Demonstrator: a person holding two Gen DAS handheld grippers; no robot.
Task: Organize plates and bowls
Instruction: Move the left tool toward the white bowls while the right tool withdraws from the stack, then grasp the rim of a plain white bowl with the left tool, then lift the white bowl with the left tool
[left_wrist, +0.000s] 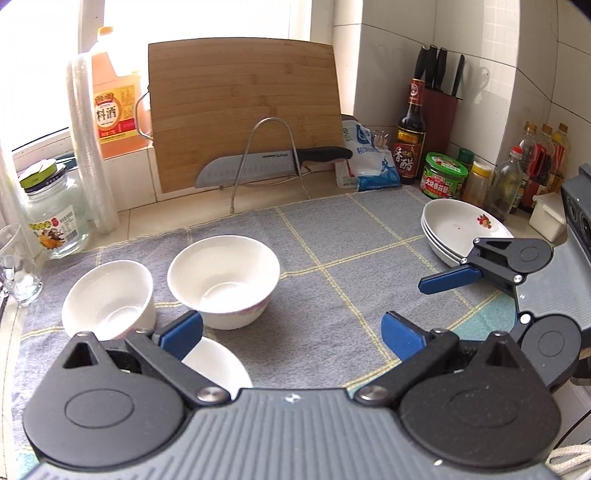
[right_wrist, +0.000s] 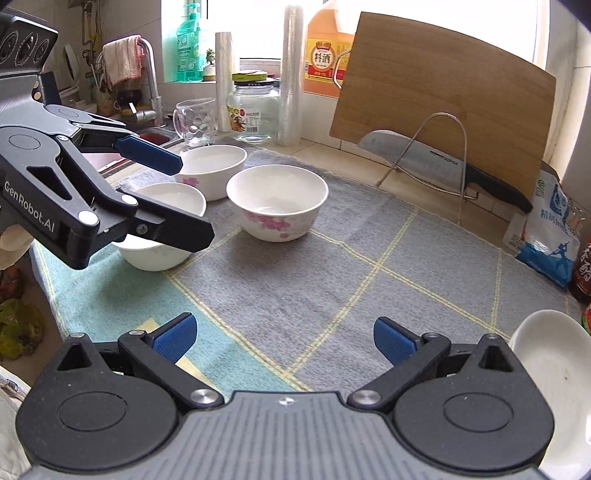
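Note:
Three white bowls stand on a grey checked cloth: a flowered one, one to its left, and a nearer one. A stack of white plates sits at the cloth's right edge. My left gripper is open and empty, just above the nearest bowl. My right gripper is open and empty over bare cloth, left of the plates.
A bamboo cutting board leans at the back behind a wire rack holding a knife. Bottles and jars crowd the back right corner. A glass jar, a glass mug and a sink tap are at the left.

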